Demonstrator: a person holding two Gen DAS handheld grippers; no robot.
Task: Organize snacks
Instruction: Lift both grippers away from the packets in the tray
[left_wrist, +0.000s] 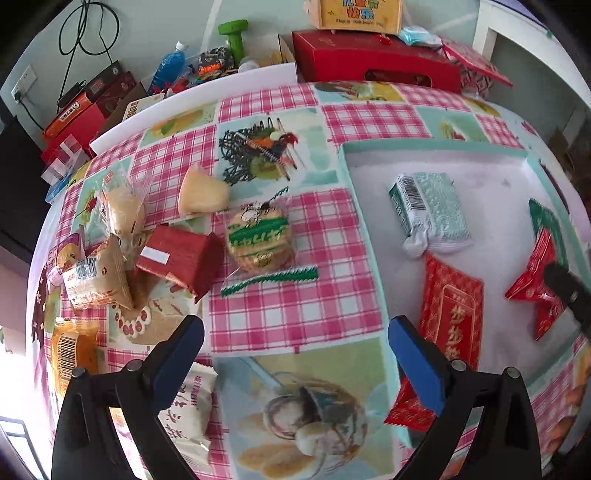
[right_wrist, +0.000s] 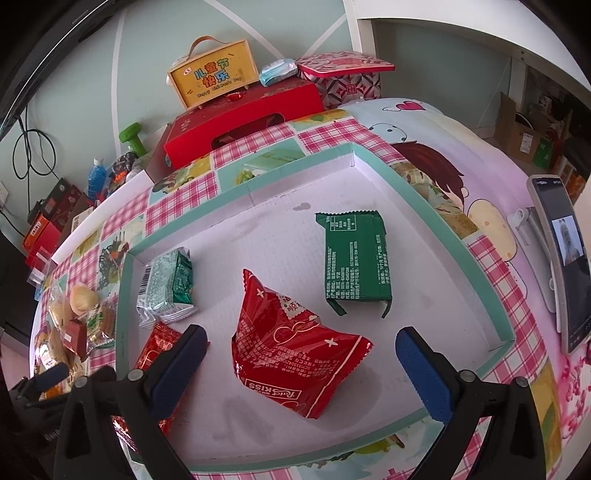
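A white tray with a teal rim (right_wrist: 236, 192) lies on the checked tablecloth. In it are a red pouch (right_wrist: 291, 350), a dark green packet (right_wrist: 356, 266), a silver-green packet (right_wrist: 166, 288) and a flat red packet (right_wrist: 159, 343). My right gripper (right_wrist: 301, 336) is open and straddles the red pouch, its pads clear of it on both sides. My left gripper (left_wrist: 295, 332) is open over bare tablecloth just left of the tray rim (left_wrist: 424, 147), with nothing between its fingers. Loose snacks lie further left: a round cookie pack (left_wrist: 258, 236), a red box (left_wrist: 181, 258) and a pale wedge (left_wrist: 201, 192).
More wrapped snacks are heaped at the table's left edge, among them a brown pack (left_wrist: 96, 280), an orange pack (left_wrist: 72, 354) and a white pack (left_wrist: 188, 406). Red gift boxes (right_wrist: 243, 122) stand behind the table. A phone on a stand (right_wrist: 561, 258) sits right of the tray.
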